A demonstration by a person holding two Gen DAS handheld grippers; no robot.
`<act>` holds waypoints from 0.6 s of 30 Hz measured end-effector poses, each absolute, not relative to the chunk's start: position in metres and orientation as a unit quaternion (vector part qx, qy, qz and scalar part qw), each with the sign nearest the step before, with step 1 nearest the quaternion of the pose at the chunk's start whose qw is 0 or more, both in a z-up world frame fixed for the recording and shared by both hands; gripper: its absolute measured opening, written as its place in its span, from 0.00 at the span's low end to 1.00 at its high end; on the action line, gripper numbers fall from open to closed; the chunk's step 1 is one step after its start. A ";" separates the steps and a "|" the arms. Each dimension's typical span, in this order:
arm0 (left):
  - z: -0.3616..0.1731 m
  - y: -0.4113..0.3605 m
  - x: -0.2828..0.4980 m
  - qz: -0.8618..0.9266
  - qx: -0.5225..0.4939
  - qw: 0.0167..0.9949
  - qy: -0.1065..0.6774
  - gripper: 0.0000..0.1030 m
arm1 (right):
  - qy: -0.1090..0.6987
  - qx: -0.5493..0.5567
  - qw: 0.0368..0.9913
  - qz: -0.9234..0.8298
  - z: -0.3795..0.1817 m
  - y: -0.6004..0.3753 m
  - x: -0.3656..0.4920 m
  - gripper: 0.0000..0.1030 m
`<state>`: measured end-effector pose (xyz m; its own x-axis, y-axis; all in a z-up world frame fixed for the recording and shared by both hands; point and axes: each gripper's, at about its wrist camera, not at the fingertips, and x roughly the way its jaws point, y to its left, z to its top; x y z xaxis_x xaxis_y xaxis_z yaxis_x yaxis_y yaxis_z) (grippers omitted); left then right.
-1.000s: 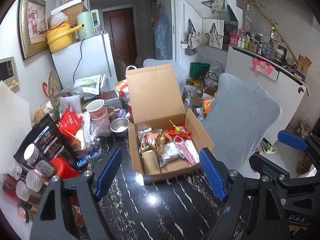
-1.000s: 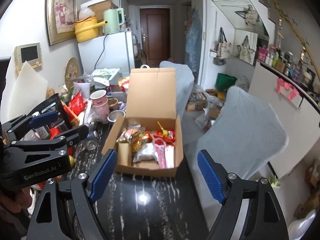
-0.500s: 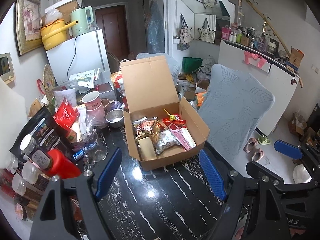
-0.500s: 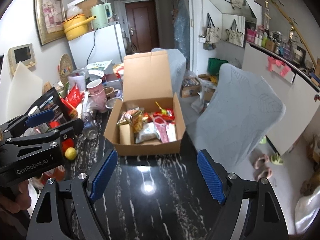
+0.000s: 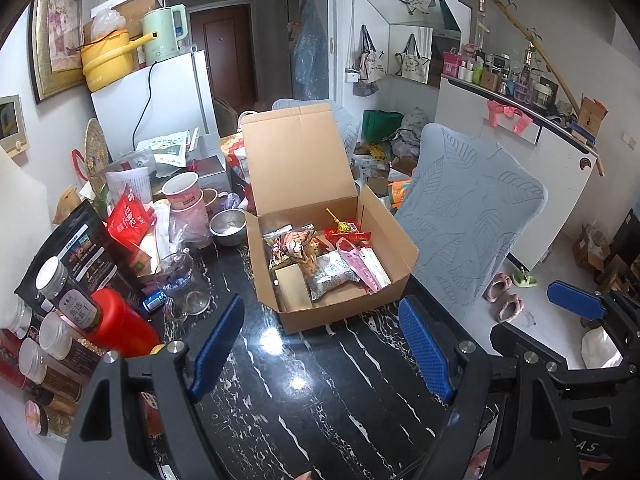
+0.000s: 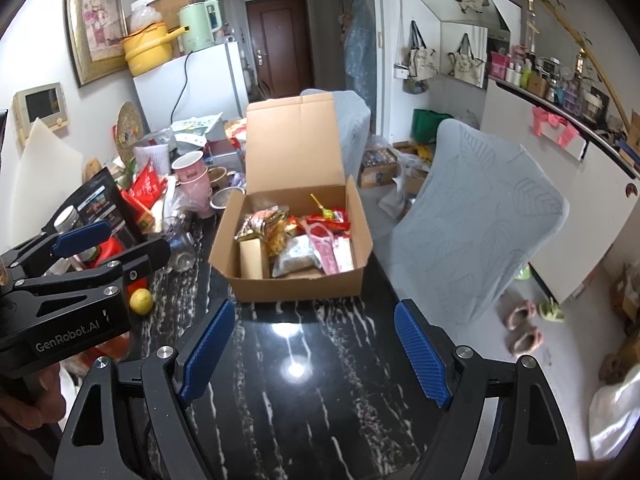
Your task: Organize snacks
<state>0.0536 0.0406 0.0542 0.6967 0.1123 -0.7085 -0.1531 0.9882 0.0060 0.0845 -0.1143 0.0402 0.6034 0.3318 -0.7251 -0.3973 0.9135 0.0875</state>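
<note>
The open brown cardboard box [image 5: 320, 240] of snack packets [image 5: 320, 256] is sitting on the glossy black marble tabletop [image 5: 304, 392], its right side near the edge. Both the left gripper [image 5: 320, 344] and right gripper [image 6: 308, 344] are hovering short of it, jaws wide and holding nothing. A careless reach risks nudging the box off, or catching the upright lid.

A glossy black marble tabletop [image 6: 320, 400] with white veins mirrors 2 spots of ceiling light. Beside it stand 2 chairs in pale grey leaf-patterned covers [image 6: 480, 216]. Against the white left wall [image 5: 24, 184] stands a white fridge [image 5: 160, 96], with a gold-framed flower picture [image 5: 56, 36] hung close by. A dark brown door [image 6: 280, 40] closes the hallway. On the right, a white counter [image 5: 520, 152] lines the pale floor [image 6: 560, 340].
</note>
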 end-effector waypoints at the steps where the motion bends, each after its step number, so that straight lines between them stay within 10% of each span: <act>1: 0.054 0.040 0.054 0.073 -0.026 0.921 0.382 0.77 | 0.396 -0.042 0.894 0.204 0.040 -0.114 0.084 0.81; 18: 0.049 0.042 0.053 0.072 -0.032 0.918 0.388 0.77 | 0.399 -0.050 0.892 0.205 0.037 -0.111 0.081 0.81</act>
<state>0.0530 0.0425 0.0491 0.6883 0.1076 -0.7174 -0.1573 0.9875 -0.0029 0.0809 -0.1107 0.0370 0.5969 0.3259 -0.7332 -0.4055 0.9110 0.0749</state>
